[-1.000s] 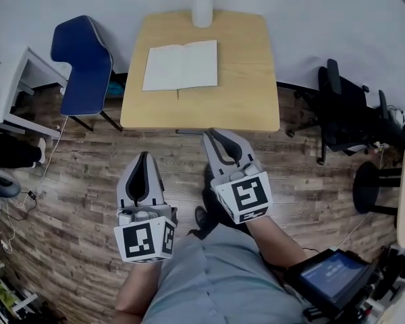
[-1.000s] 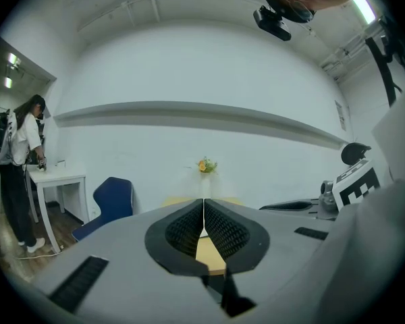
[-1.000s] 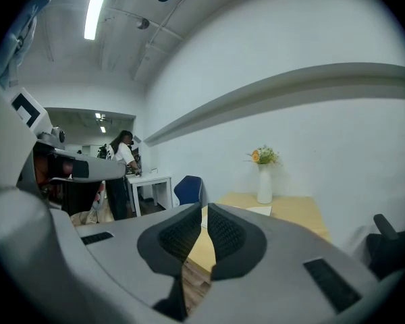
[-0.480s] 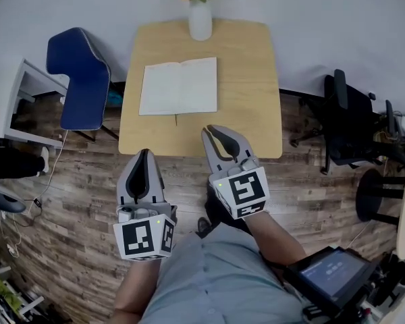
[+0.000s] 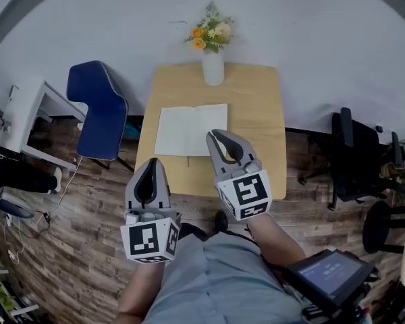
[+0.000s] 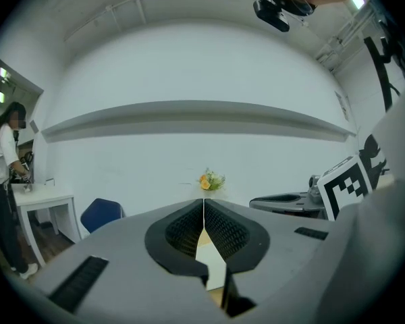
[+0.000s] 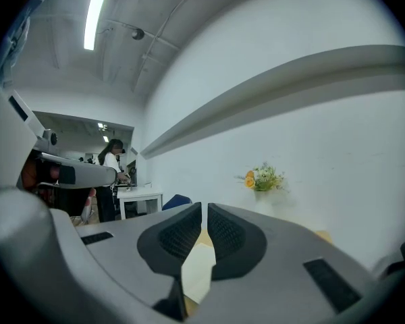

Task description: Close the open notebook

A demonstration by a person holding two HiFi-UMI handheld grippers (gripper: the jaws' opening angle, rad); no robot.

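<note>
The open notebook (image 5: 189,129) lies flat with white pages up on the wooden table (image 5: 260,123), near its front edge. My right gripper (image 5: 216,135) is shut and empty, and its tip shows over the notebook's near right corner. My left gripper (image 5: 150,161) is shut and empty too; it hangs short of the table's front left edge. In the left gripper view the jaws (image 6: 203,204) meet at the tips, with the notebook (image 6: 212,265) showing below them. The right gripper view shows the closed jaws (image 7: 204,209) above the notebook (image 7: 197,270).
A white vase of flowers (image 5: 213,68) stands at the table's far edge by the wall. A blue chair (image 5: 98,113) is left of the table, a white desk (image 5: 20,110) further left, black office chairs (image 5: 354,154) to the right. A person (image 6: 1,181) stands far left.
Both grippers have moved forward toward the table. The right gripper's tip, short of the table a second ago, now reaches over the notebook's near corner. Both stay shut.
</note>
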